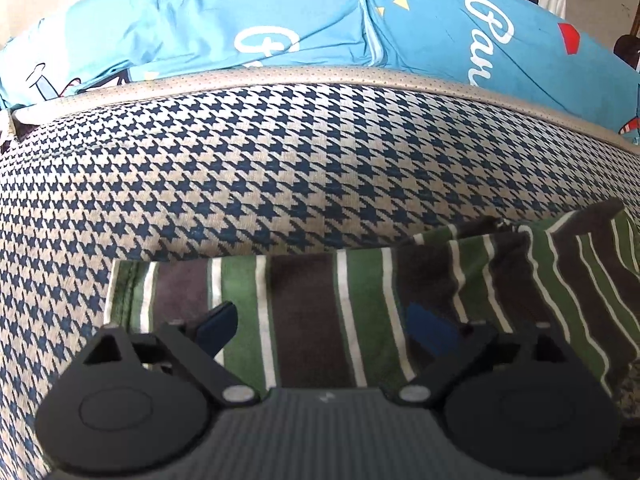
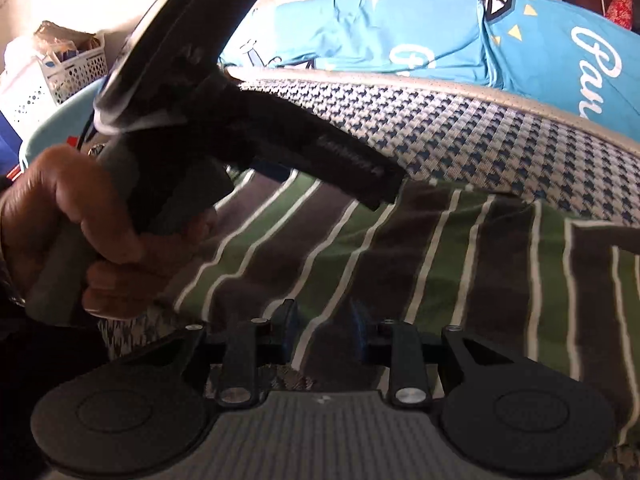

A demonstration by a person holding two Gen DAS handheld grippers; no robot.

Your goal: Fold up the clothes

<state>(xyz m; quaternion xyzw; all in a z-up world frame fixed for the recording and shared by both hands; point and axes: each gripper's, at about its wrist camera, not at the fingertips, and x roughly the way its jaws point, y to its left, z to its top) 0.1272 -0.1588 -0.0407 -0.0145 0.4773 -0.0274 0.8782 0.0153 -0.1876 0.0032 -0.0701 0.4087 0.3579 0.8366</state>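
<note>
A garment with green, brown and white stripes (image 1: 308,360) lies flat on a houndstooth mattress (image 1: 280,160). In the left wrist view its far edge runs straight across and its right part is rumpled. My left gripper (image 1: 324,326) hangs open just above the garment's near-left part, its blue-padded fingers (image 1: 218,324) wide apart with nothing between them. In the right wrist view my right gripper (image 2: 321,320) stands over the garment (image 2: 400,260) near its front edge, its jaws a narrow gap apart and gripping nothing. A hand (image 2: 80,232) holds the left gripper's body at the left.
Crumpled blue printed bedding (image 1: 280,12) lies along the mattress's far edge, behind a grey piped border (image 1: 320,74). A white perforated basket (image 2: 52,76) and a pale teal tub (image 2: 60,120) stand off the bed at the far left.
</note>
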